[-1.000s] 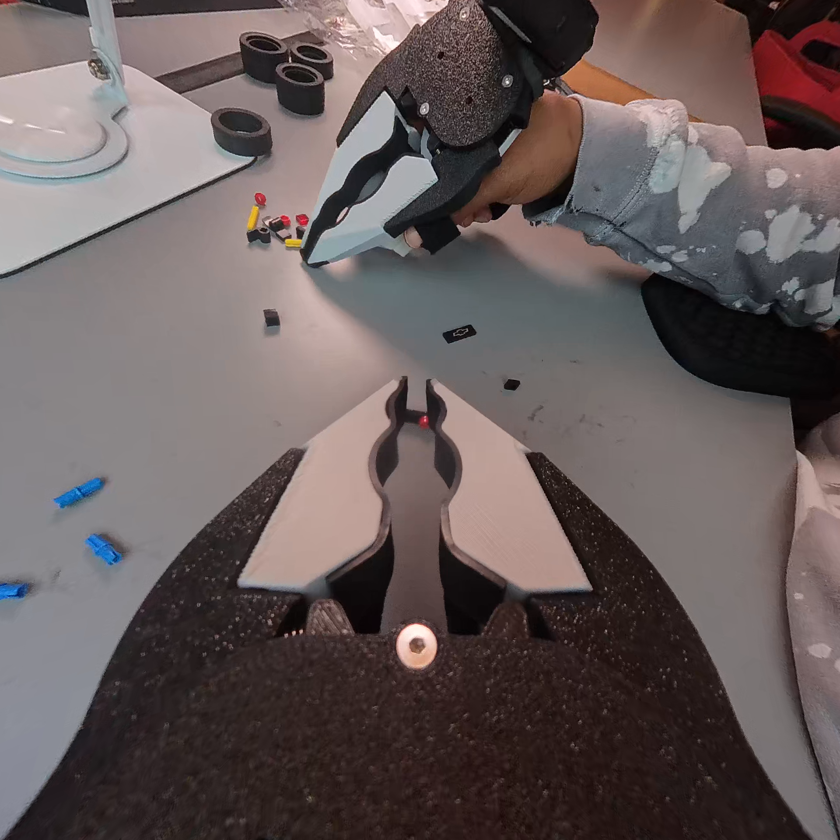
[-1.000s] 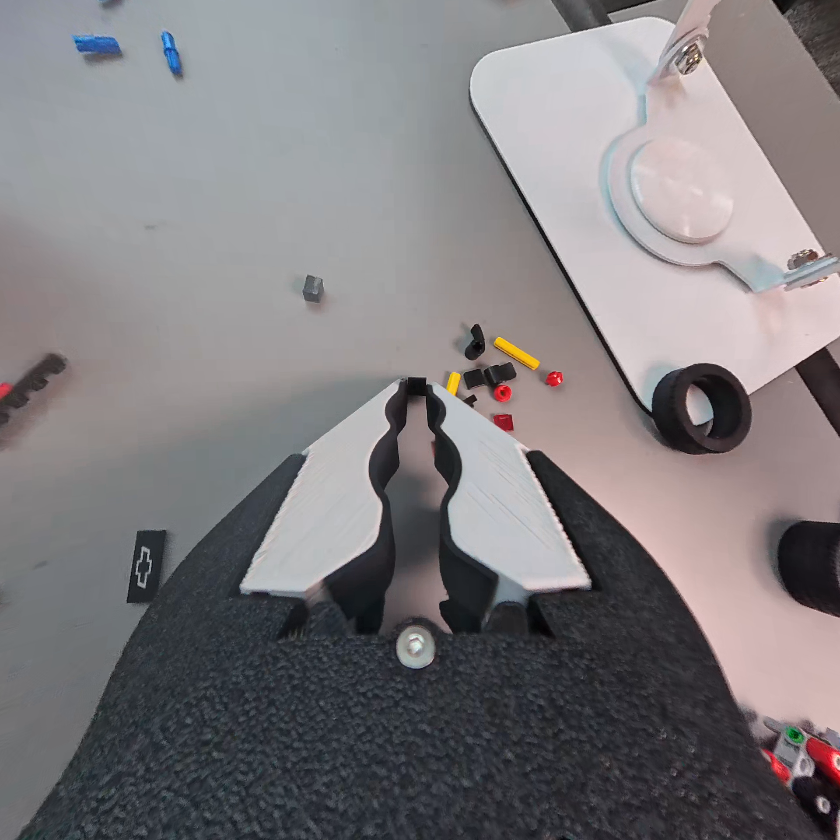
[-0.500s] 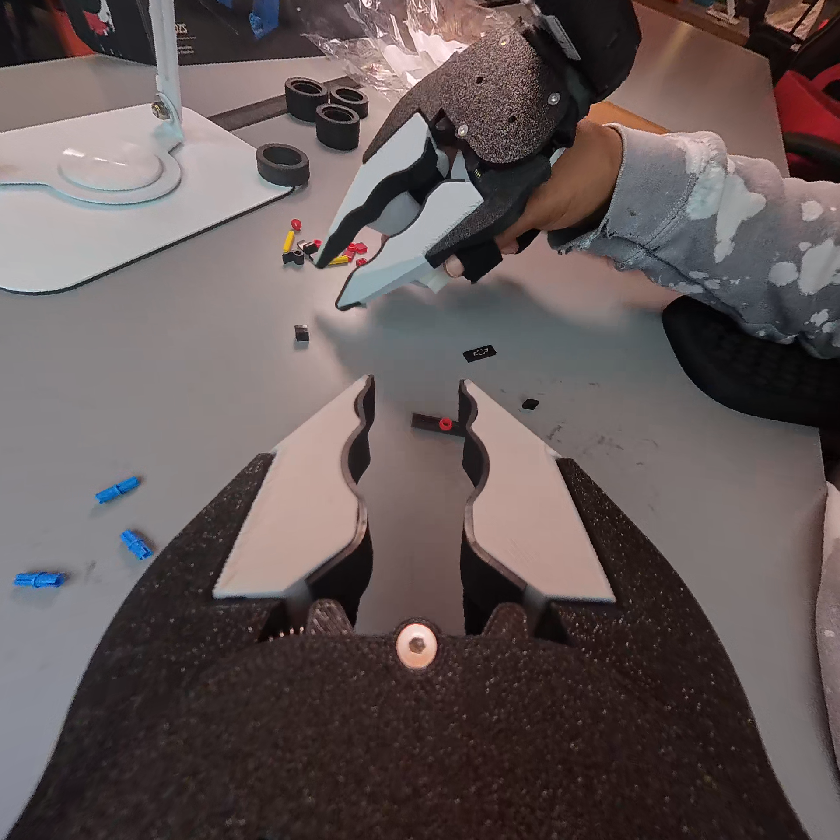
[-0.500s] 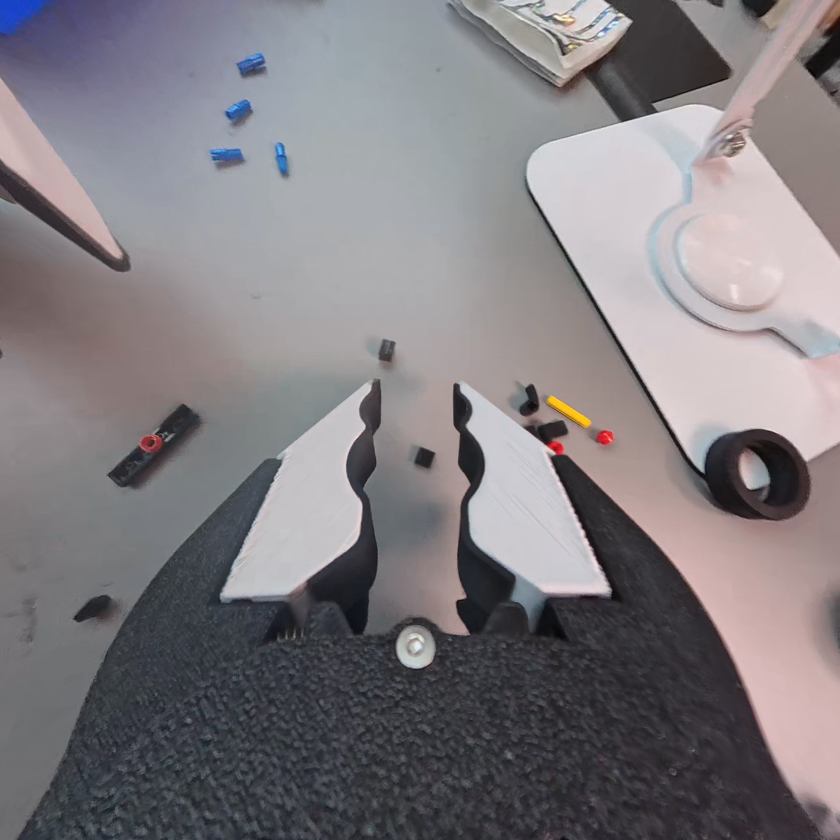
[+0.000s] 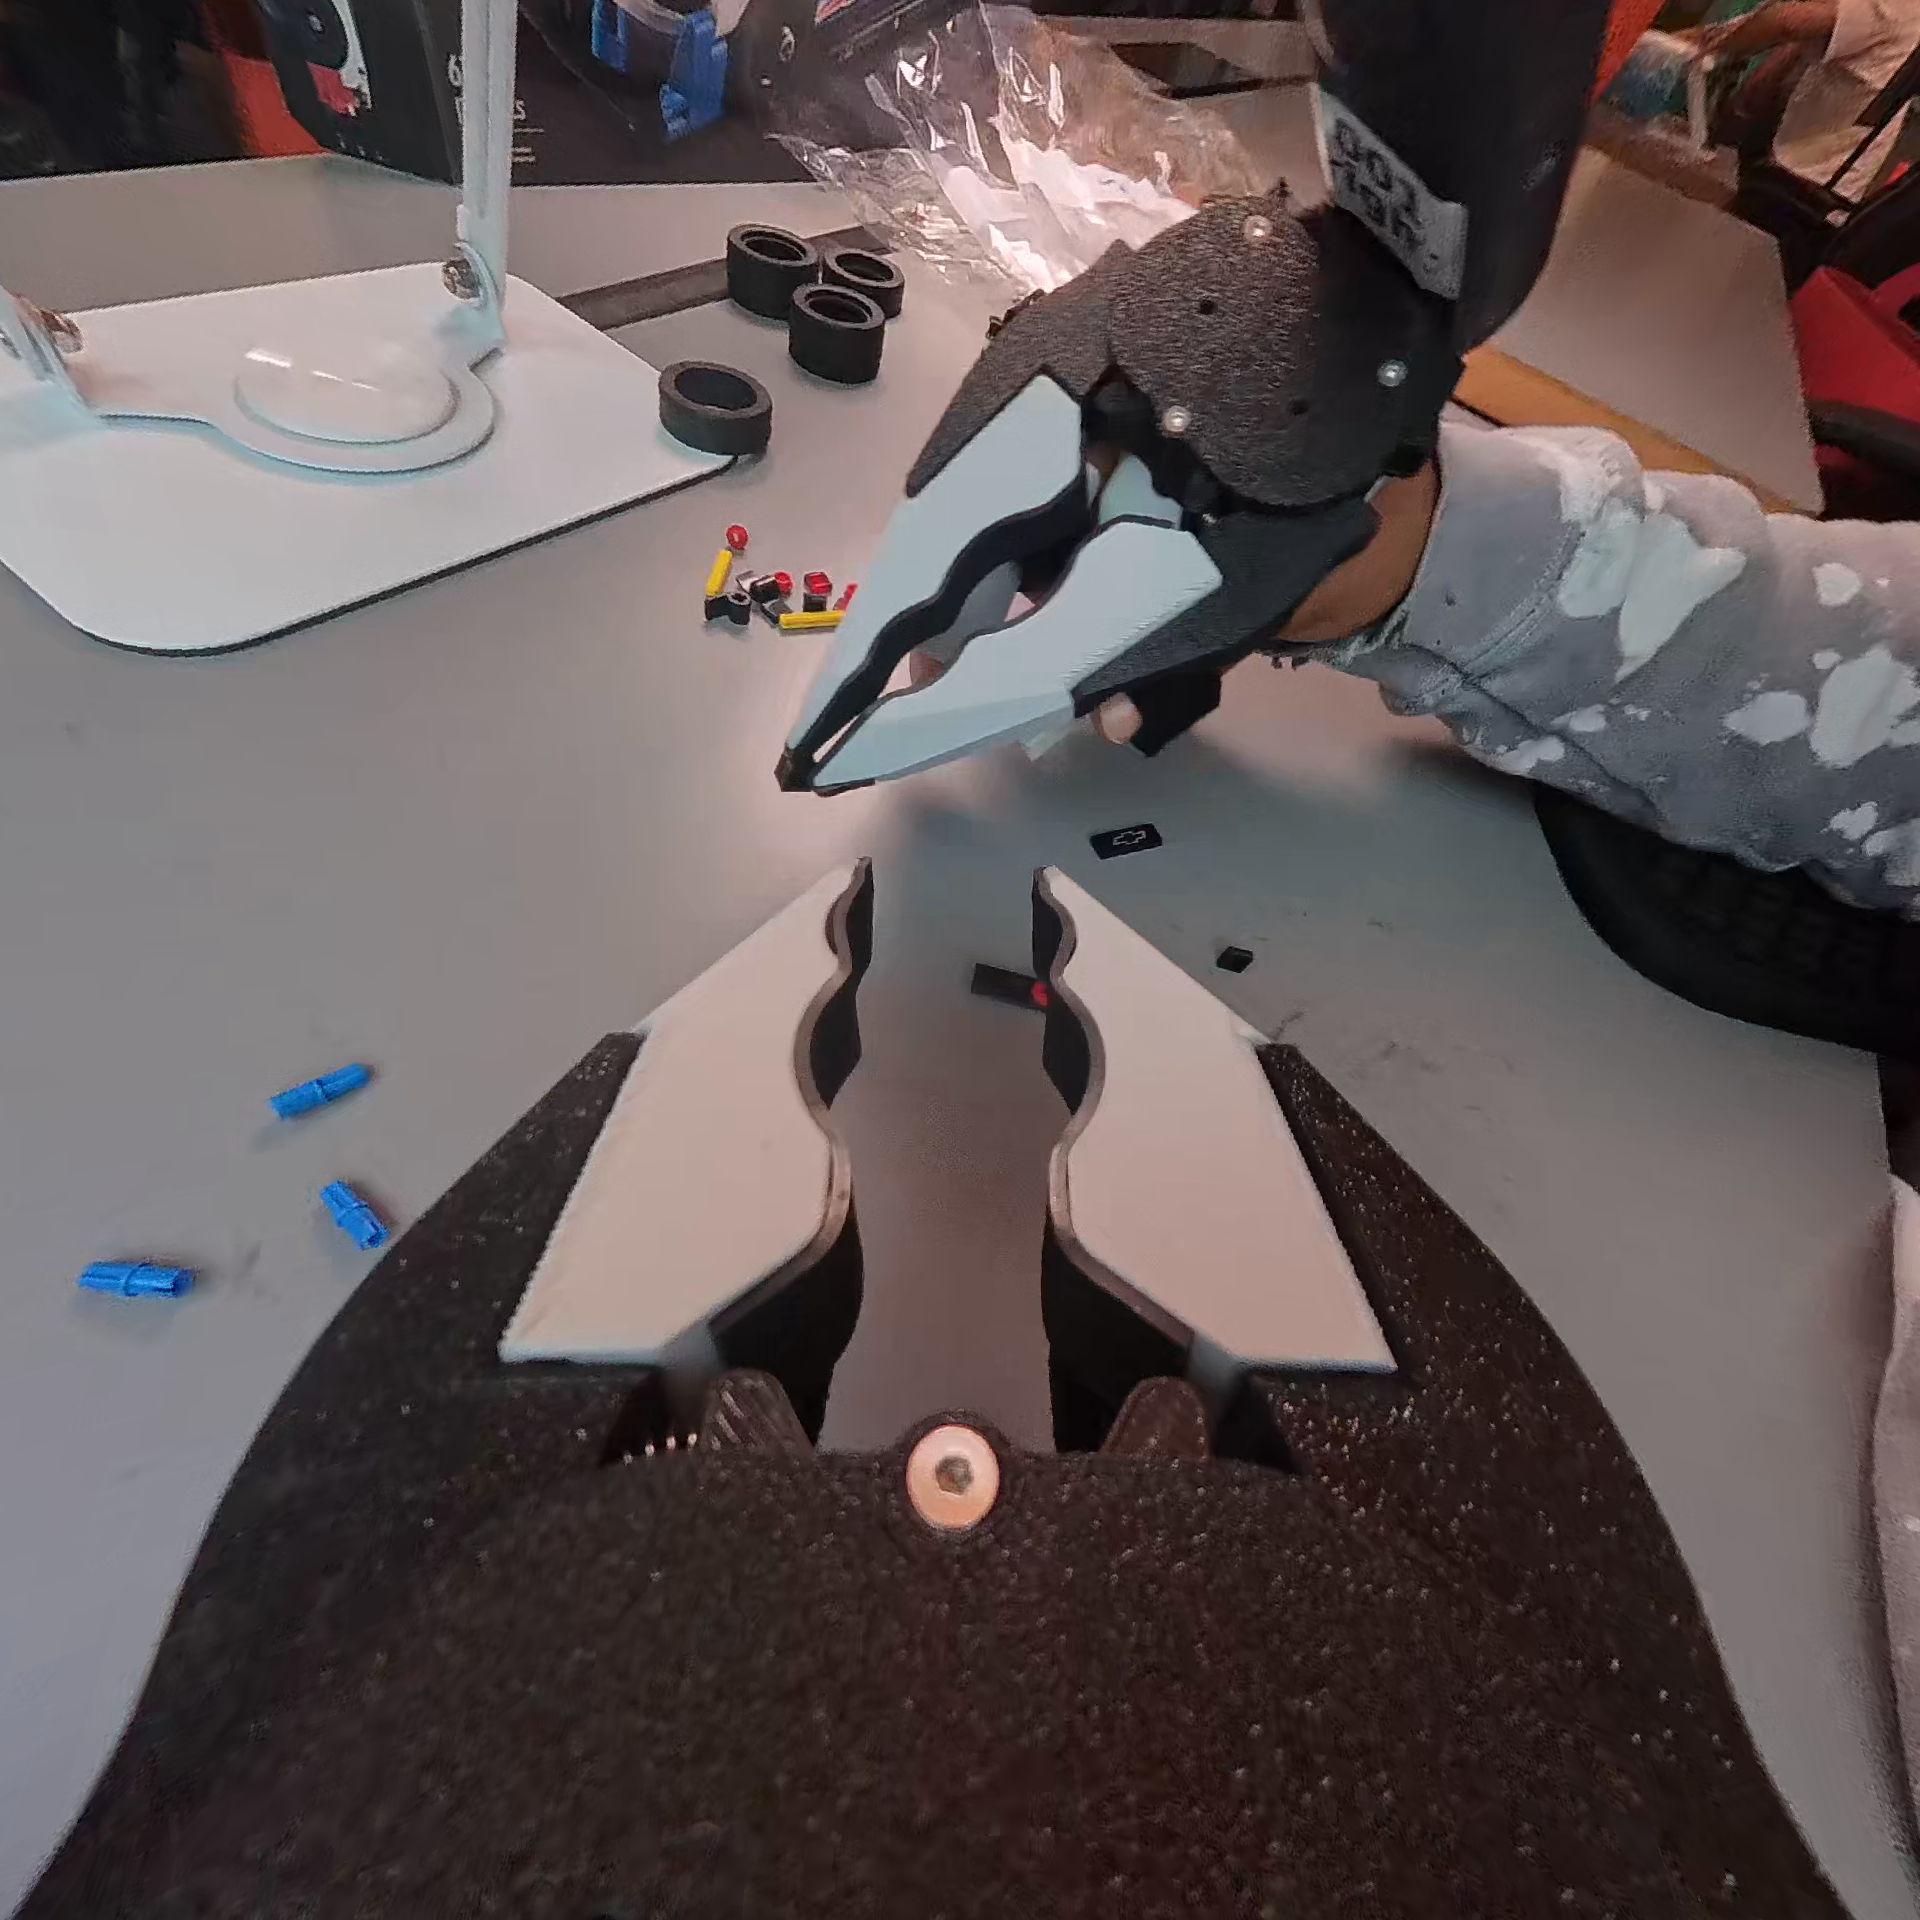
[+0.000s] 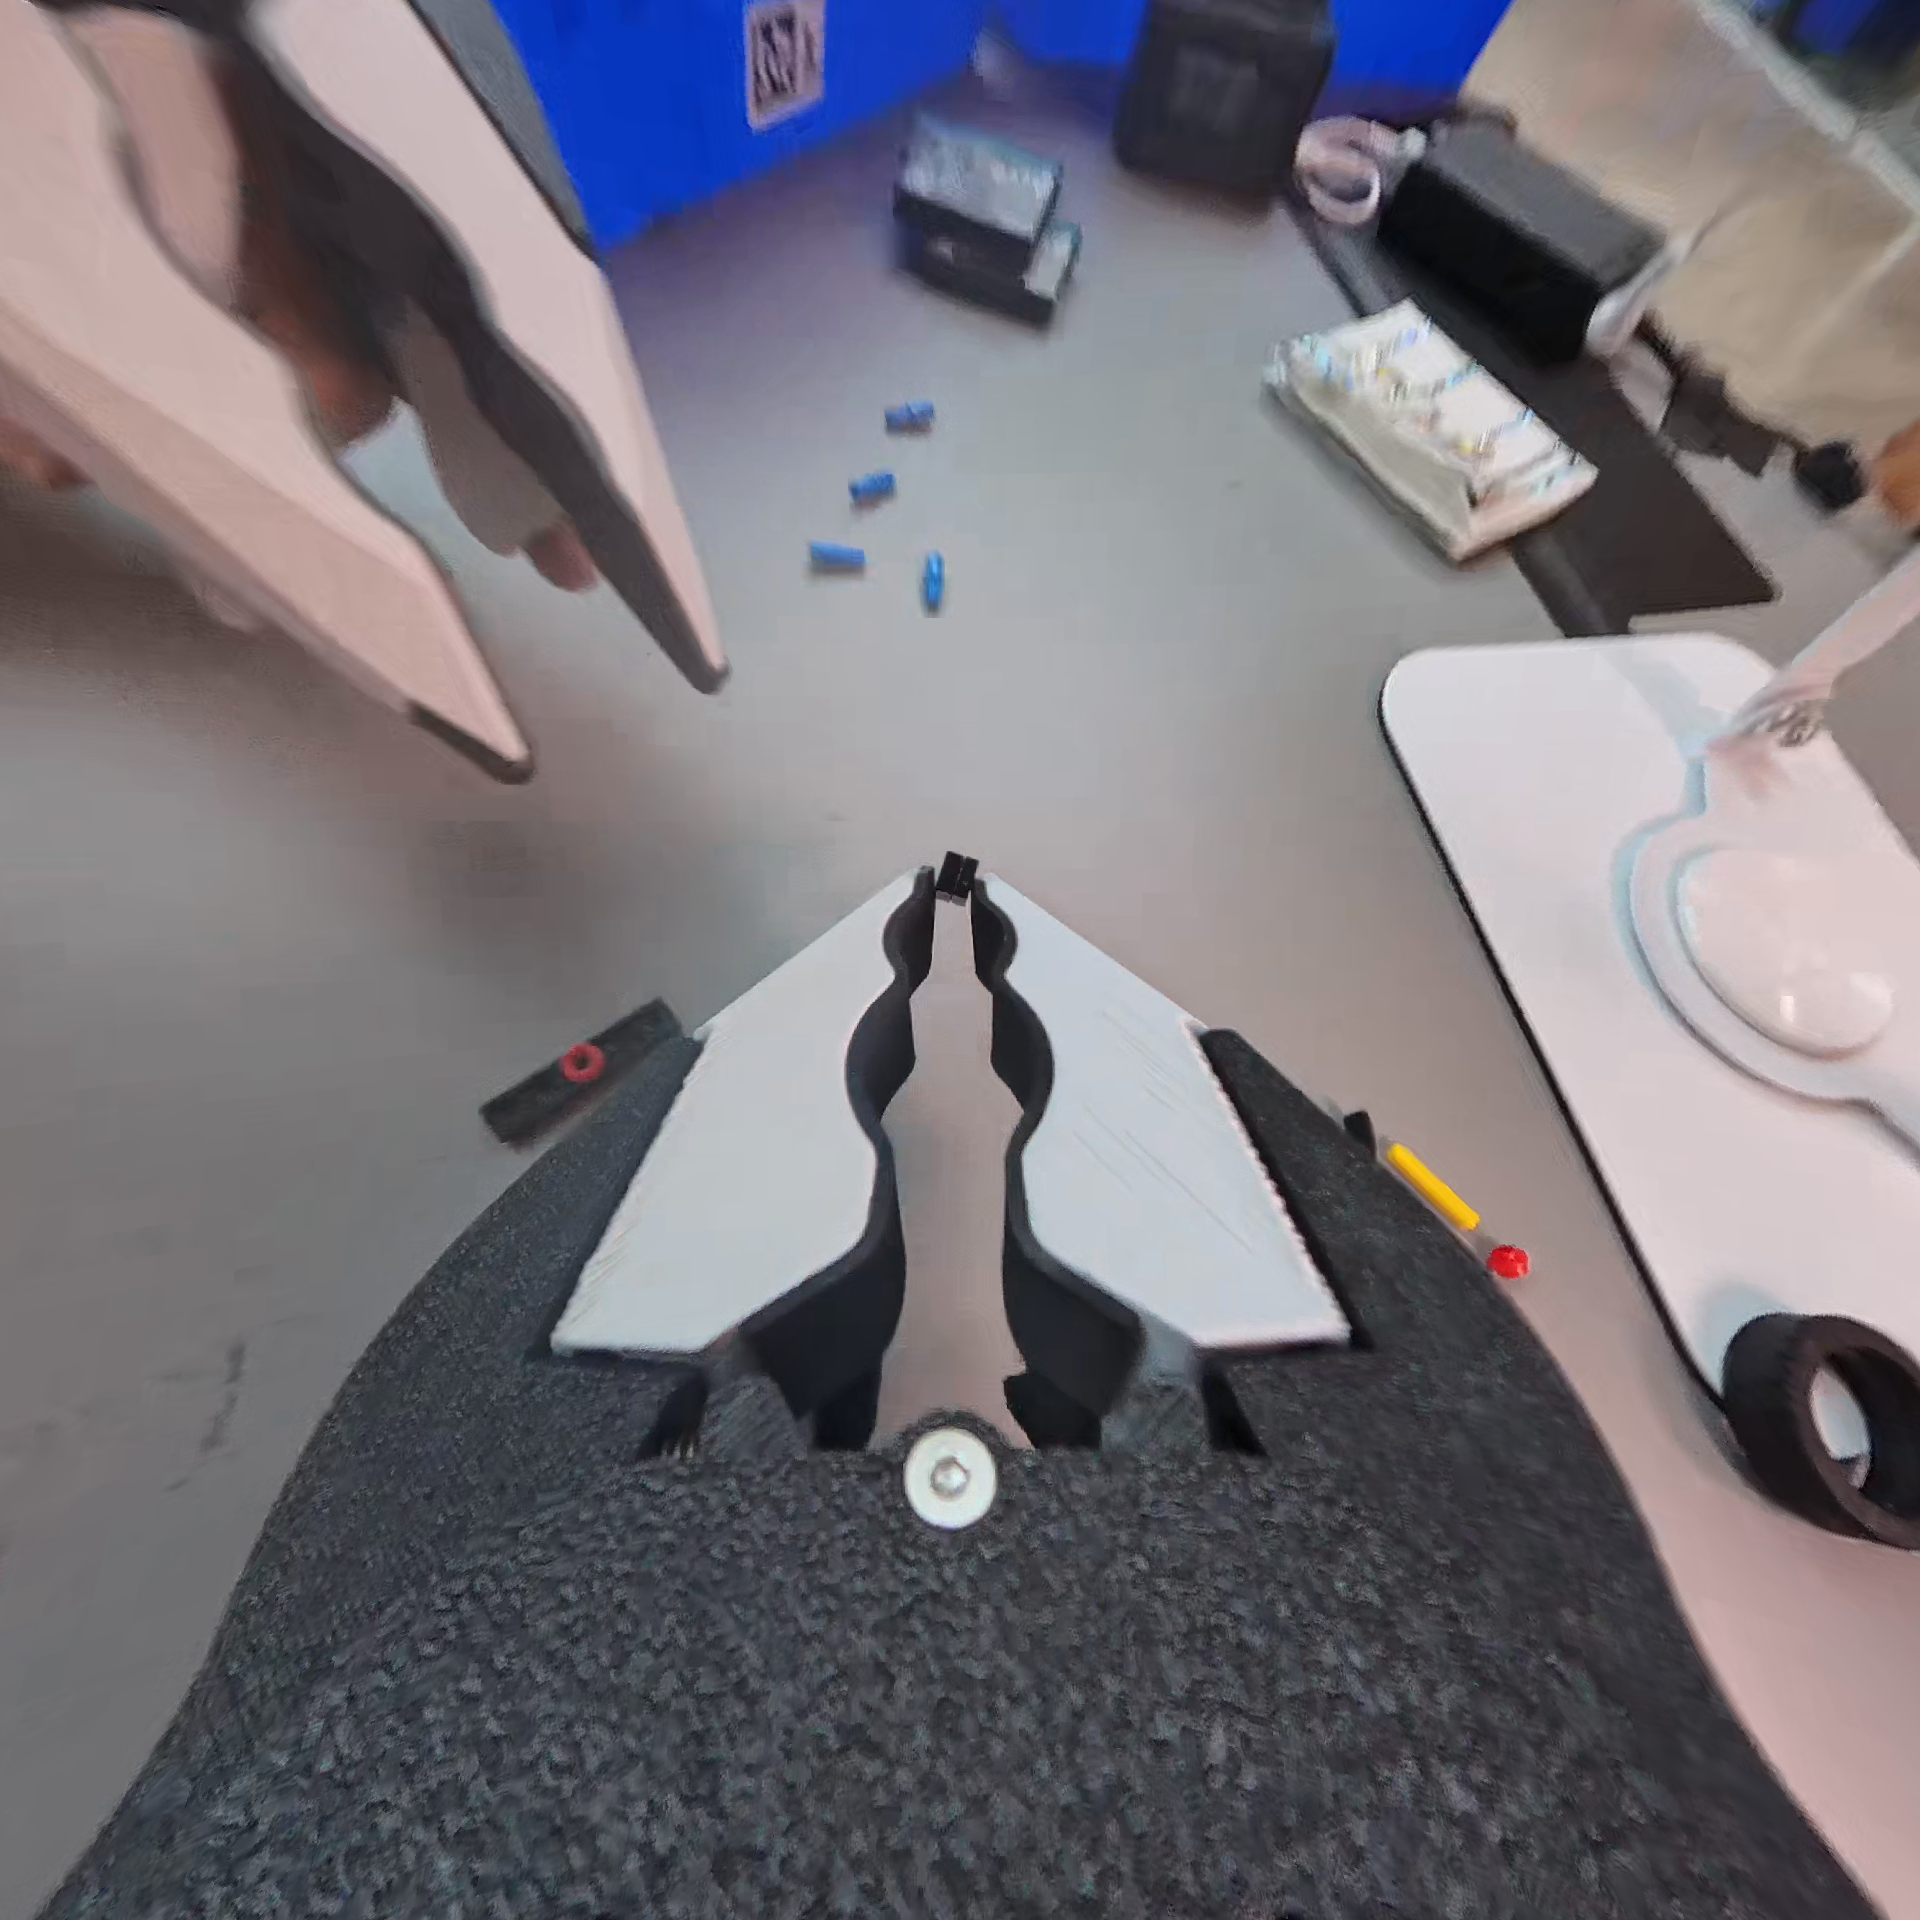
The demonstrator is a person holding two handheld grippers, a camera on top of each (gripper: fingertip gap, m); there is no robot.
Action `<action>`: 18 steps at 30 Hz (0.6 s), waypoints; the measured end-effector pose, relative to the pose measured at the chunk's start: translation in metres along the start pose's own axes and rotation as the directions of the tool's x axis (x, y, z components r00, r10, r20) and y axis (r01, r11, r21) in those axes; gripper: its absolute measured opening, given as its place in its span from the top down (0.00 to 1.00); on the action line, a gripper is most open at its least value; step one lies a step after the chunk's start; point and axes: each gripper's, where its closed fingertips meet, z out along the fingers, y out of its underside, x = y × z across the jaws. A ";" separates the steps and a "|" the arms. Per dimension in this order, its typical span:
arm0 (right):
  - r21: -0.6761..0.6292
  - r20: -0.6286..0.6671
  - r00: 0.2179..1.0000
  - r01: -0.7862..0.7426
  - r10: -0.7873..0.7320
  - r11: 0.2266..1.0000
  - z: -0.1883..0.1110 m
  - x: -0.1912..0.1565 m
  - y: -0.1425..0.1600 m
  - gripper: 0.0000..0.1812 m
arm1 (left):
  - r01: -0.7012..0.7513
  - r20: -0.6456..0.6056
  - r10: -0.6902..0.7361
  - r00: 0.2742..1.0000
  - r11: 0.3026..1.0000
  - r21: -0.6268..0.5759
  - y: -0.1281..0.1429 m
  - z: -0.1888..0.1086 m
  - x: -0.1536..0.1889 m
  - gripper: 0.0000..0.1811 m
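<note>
blue pins (image 5: pixel 318 1095), black tyres (image 5: pixel 715 407), white stand base (image 5: pixel 312 540)

Looks like a lab or maker workspace: grey table (image 5: pixel 436 831) scattered with tiny building-toy bits (image 5: pixel 774 592), blue pins (image 5: pixel 317 1093), rubber tires (image 5: pixel 816 296), a white stand base (image 5: pixel 312 499), plastic bags (image 5: pixel 997 135), and black cases (image 6: pixel 1507 239) on the floor.

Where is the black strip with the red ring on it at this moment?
The black strip lies flat on the grey table. In the left wrist view it is between the open left tongs, partly behind the right finger; in the right wrist view it is just left of the right tongs.
</note>
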 end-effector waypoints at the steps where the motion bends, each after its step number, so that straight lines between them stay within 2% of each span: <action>1: 0.071 -0.003 0.999 0.047 -0.046 0.996 -0.010 -0.009 -0.012 0.96 | 0.041 -0.033 -0.041 0.999 0.999 0.018 -0.003 -0.001 0.003 0.84; 4: 0.213 -0.080 0.980 0.197 -0.184 0.957 -0.039 -0.032 -0.039 0.96 | 0.271 -0.184 -0.252 0.950 0.959 0.087 -0.018 -0.006 0.013 0.85; 6: 0.262 -0.154 0.960 0.268 -0.234 0.927 -0.055 -0.043 -0.052 0.96 | 0.436 -0.330 -0.384 0.862 0.894 0.098 -0.028 -0.011 0.022 0.86; 8: 0.253 -0.231 0.927 0.349 -0.294 0.902 -0.064 -0.050 -0.057 0.96 | 0.541 -0.431 -0.458 0.778 0.836 0.089 -0.035 -0.013 0.029 0.87; 11: 0.218 -0.310 0.880 0.434 -0.360 0.874 -0.070 -0.058 -0.060 0.96 | 0.546 -0.498 -0.446 0.744 0.835 0.067 -0.038 -0.013 0.045 0.88; 18: 0.165 -0.379 0.808 0.539 -0.451 0.826 -0.070 -0.067 -0.062 0.96 | 0.478 -0.482 -0.383 0.788 0.874 0.087 -0.038 -0.012 0.055 0.97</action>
